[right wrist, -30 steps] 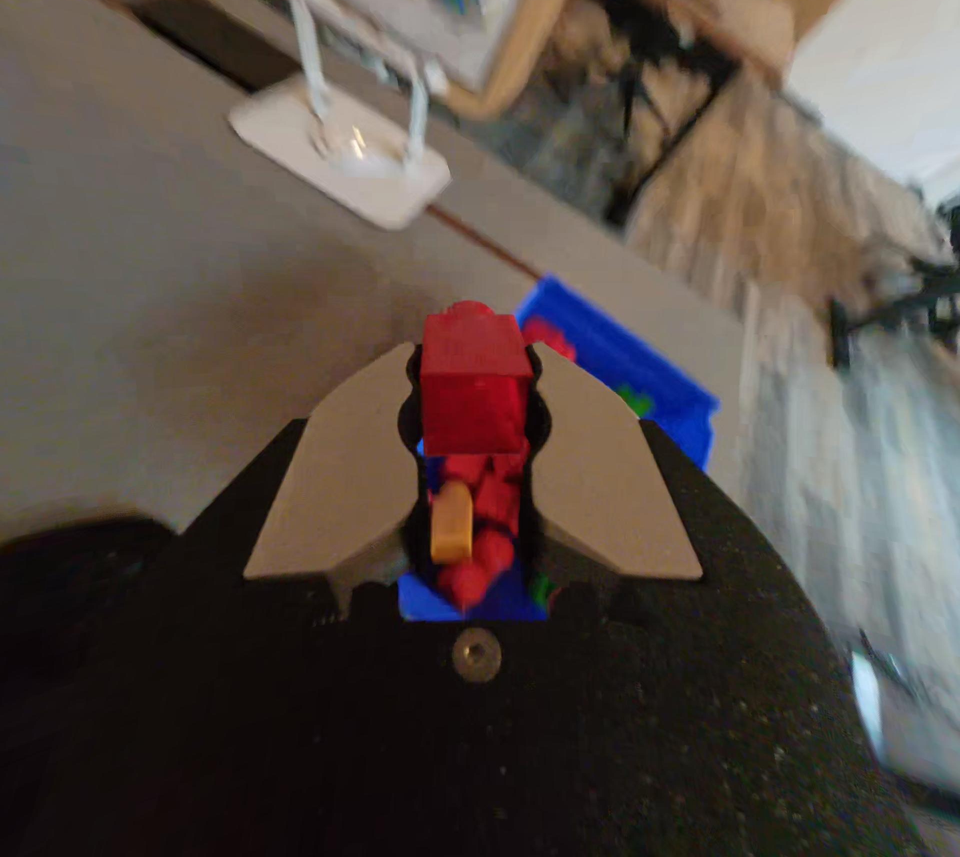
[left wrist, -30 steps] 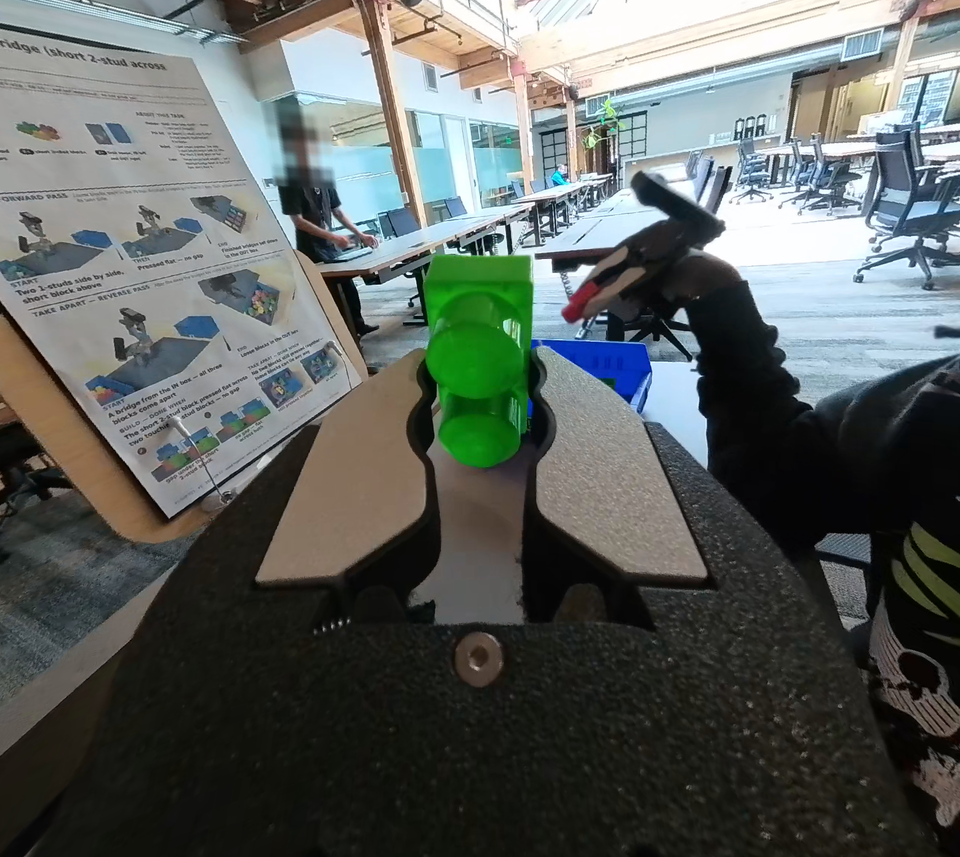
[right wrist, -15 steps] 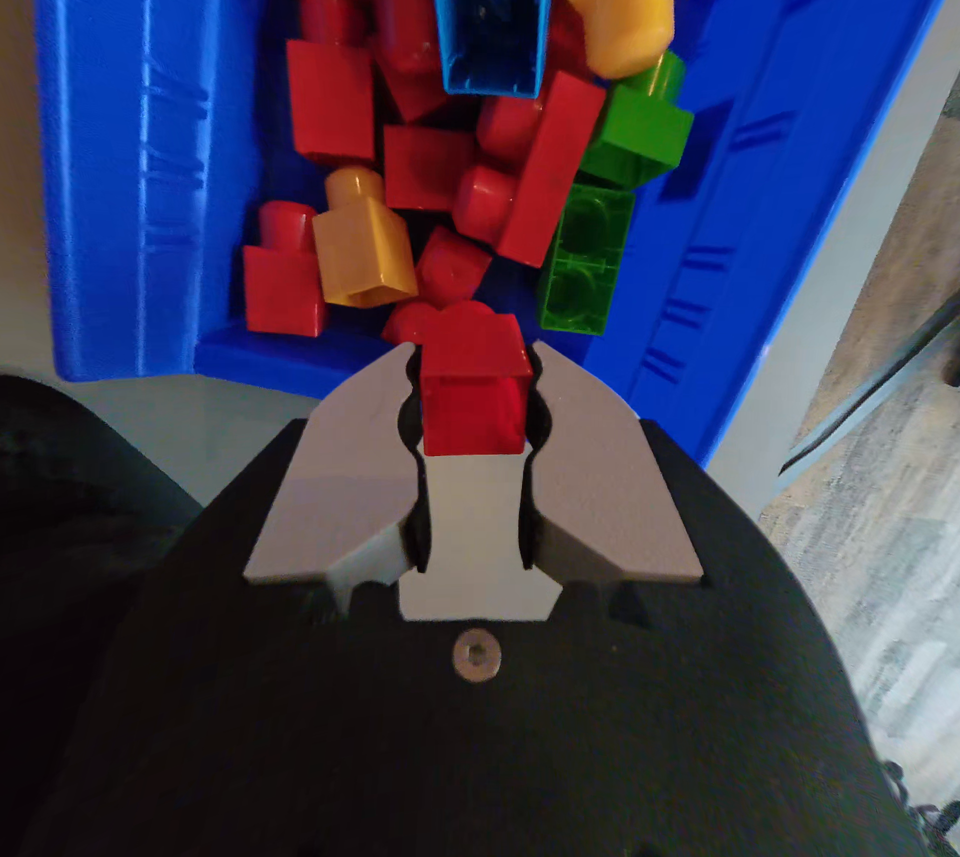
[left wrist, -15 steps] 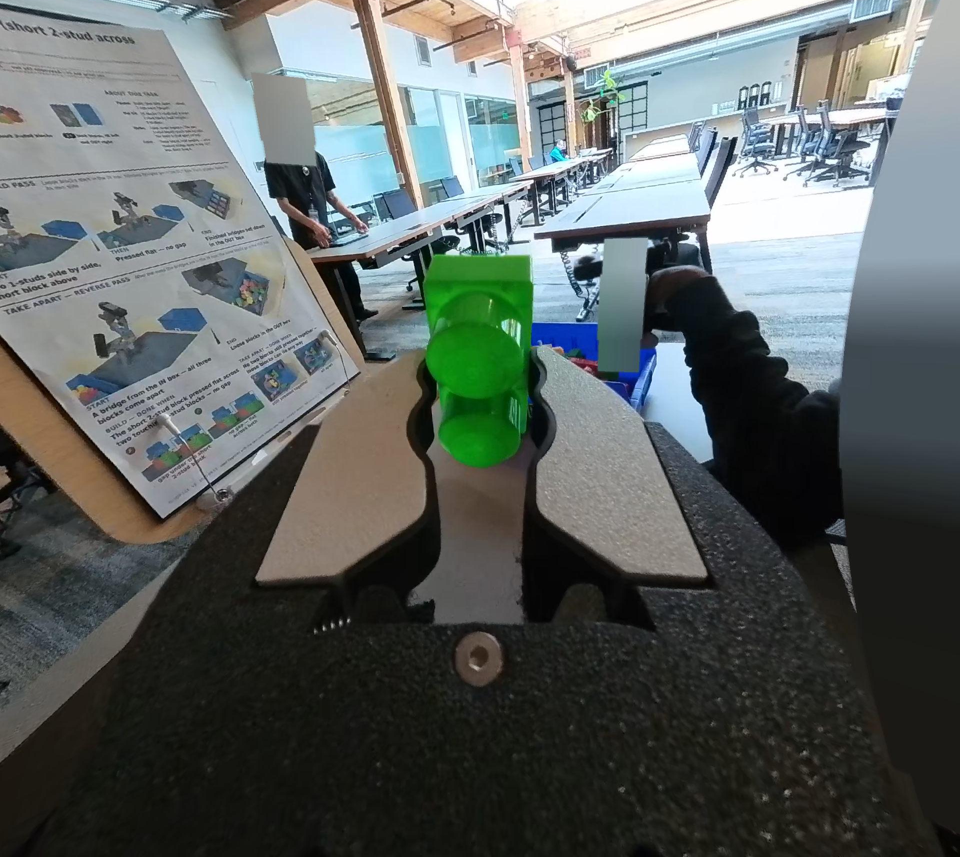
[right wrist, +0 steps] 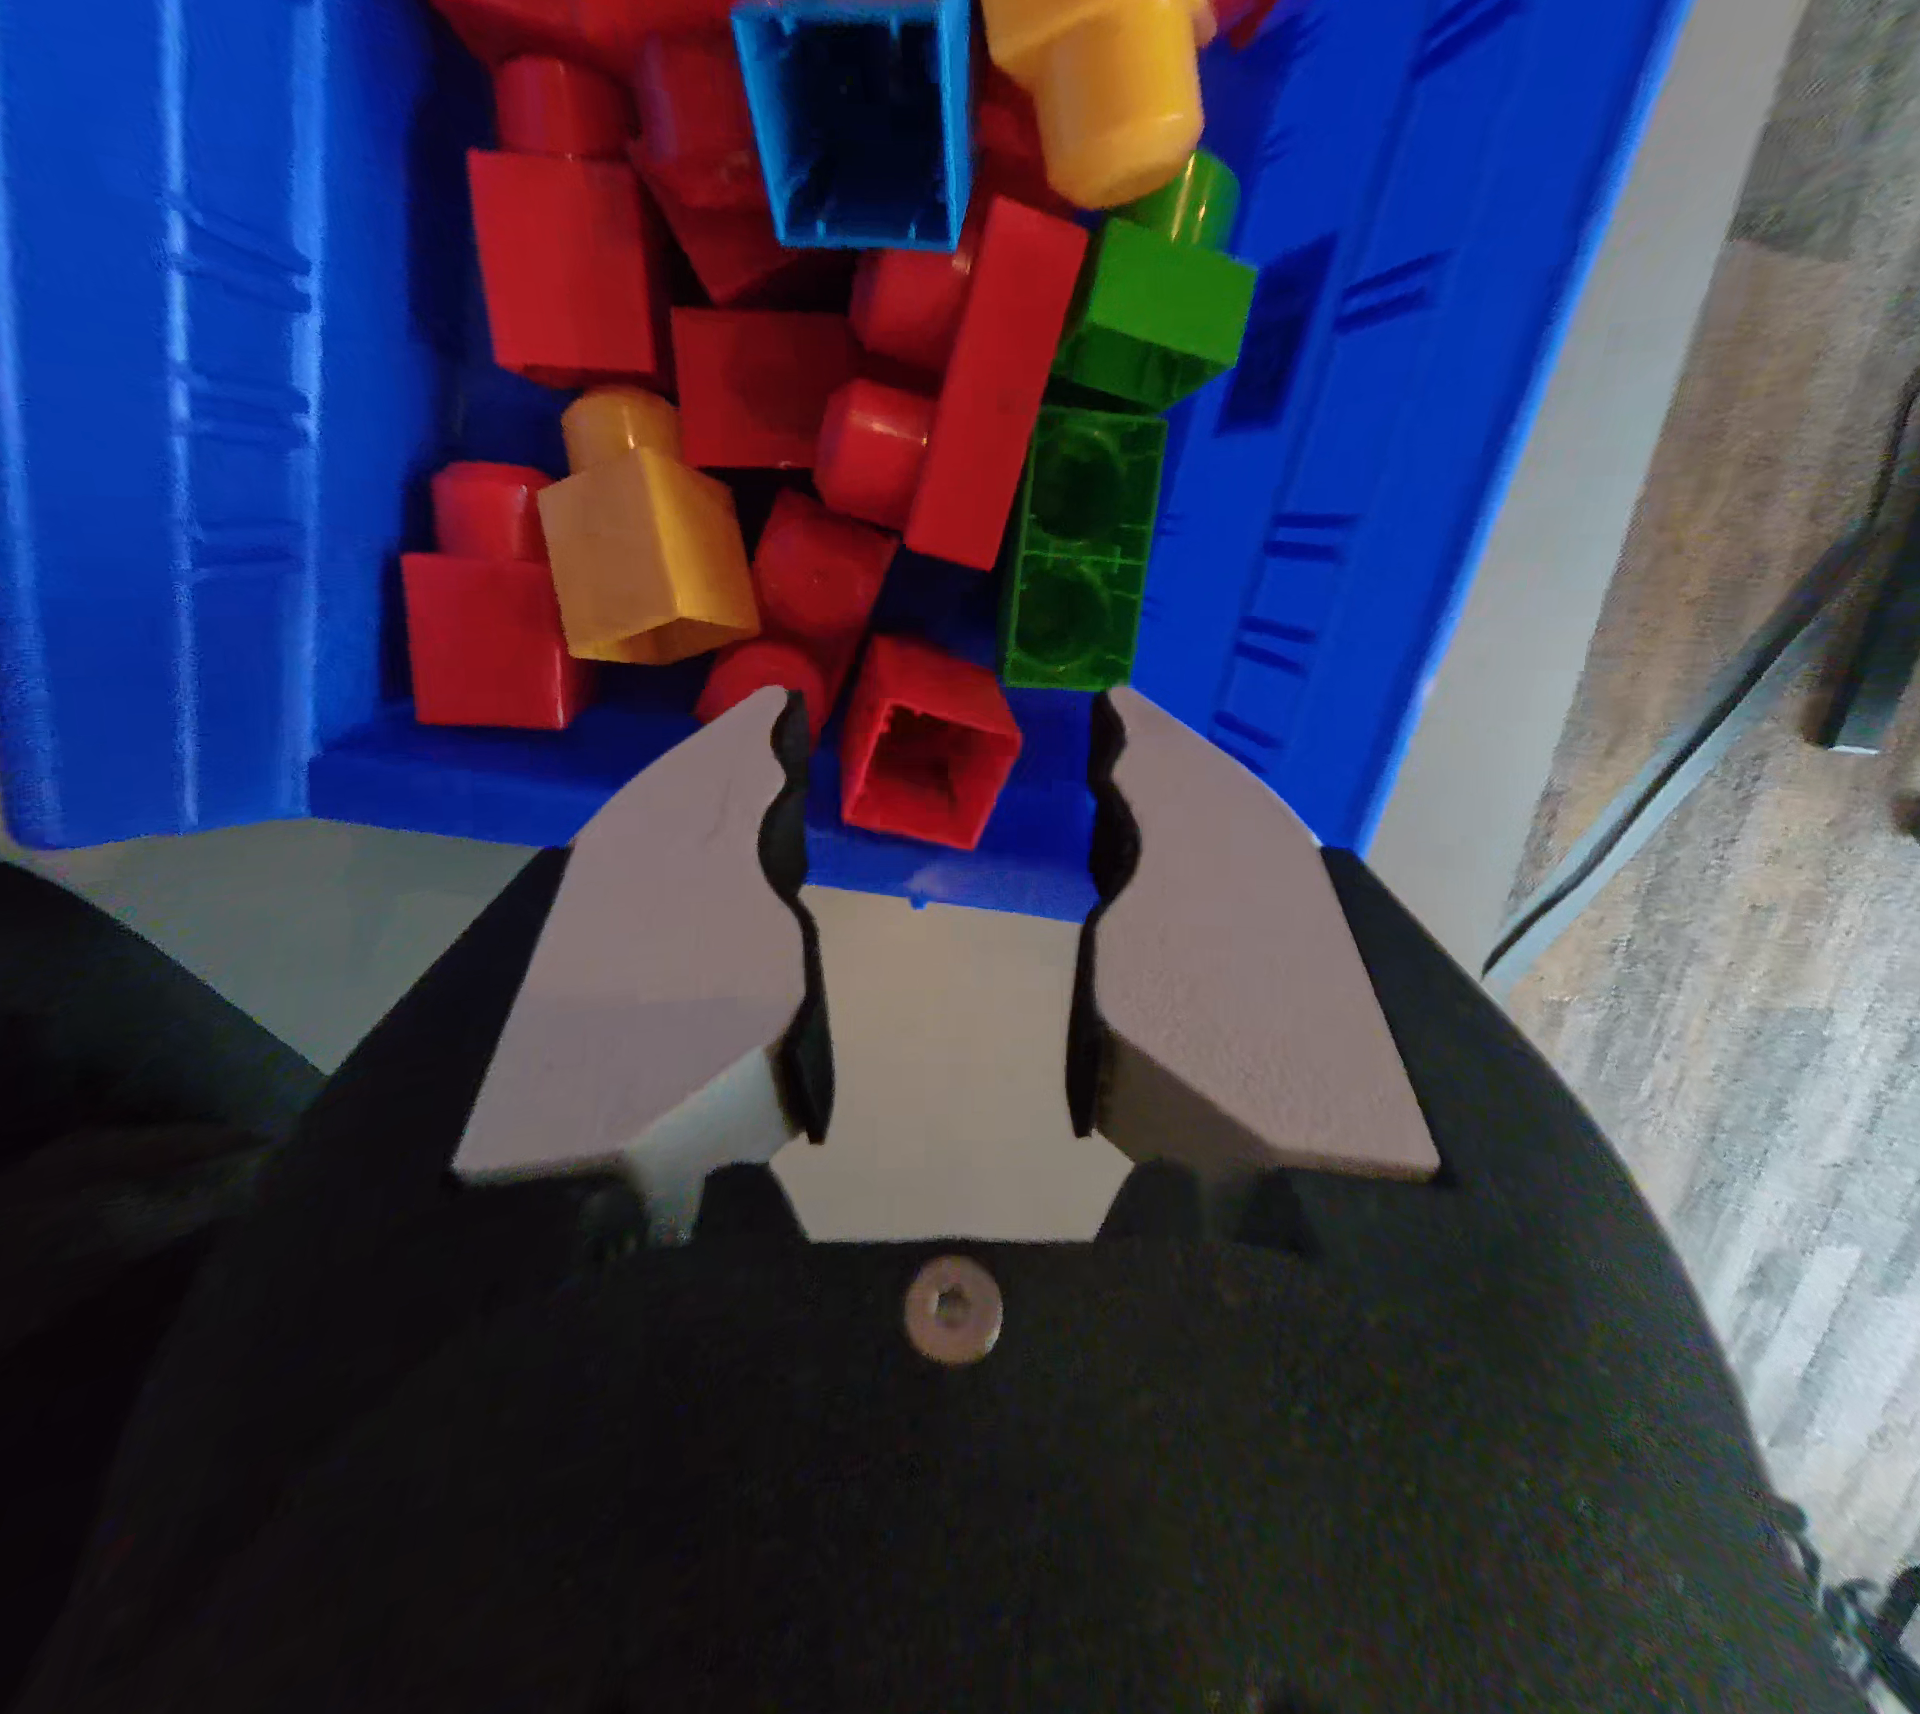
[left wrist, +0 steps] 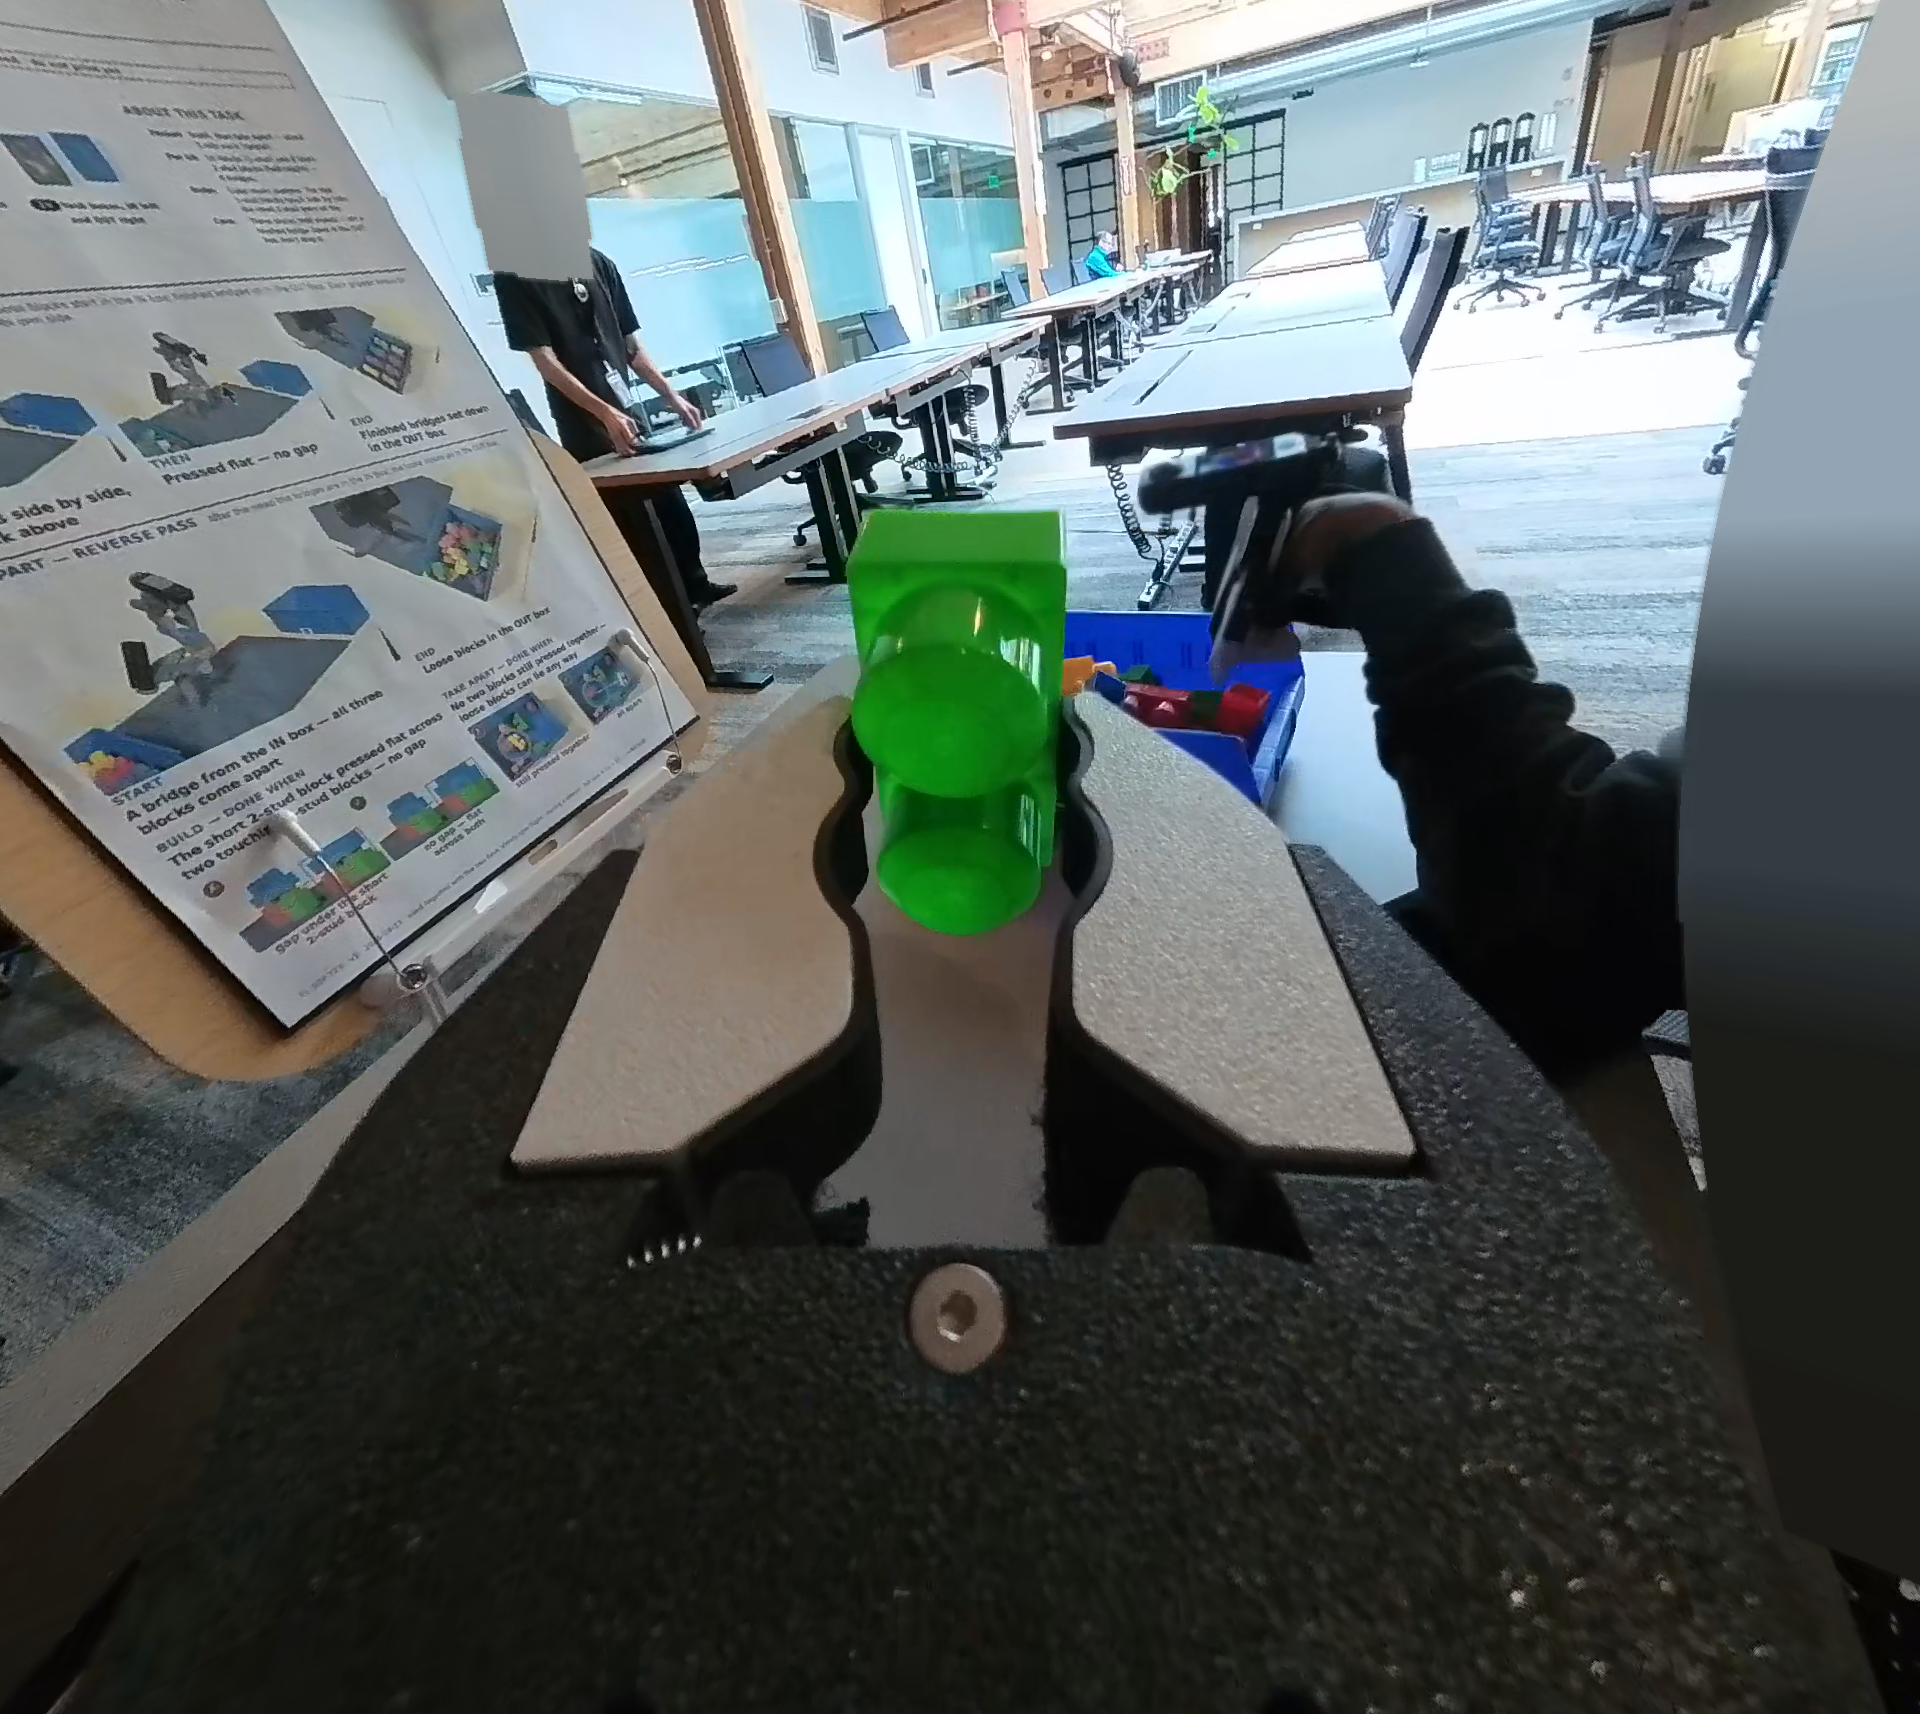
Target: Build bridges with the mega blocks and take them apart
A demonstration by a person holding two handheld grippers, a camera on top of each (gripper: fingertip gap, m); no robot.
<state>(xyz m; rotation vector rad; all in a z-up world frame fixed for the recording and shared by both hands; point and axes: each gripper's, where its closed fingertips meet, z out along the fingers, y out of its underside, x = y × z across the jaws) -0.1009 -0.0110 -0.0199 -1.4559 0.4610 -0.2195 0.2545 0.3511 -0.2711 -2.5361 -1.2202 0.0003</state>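
1. Rows of office desks (left wrist: 1236, 376) stretch behind a blue bin (right wrist: 187, 314) on a pale tabletop (right wrist: 312, 916).
2. Left gripper (left wrist: 961, 791) is clenched on a green two-stud block (left wrist: 956, 677), held up short of the bin, beside an instruction sheet (left wrist: 239, 501).
3. Right gripper (right wrist: 945, 791) hangs over the bin's near end, jaws released.
4. Red block (right wrist: 925, 755) lies hollow side up inside the bin, between those fingertips, among red, yellow, green and blue blocks.

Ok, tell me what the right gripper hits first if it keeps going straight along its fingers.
Most likely the red block lying open side up between the open fingers of the right gripper, at the near end of the blue bin; depth is hard to judge.
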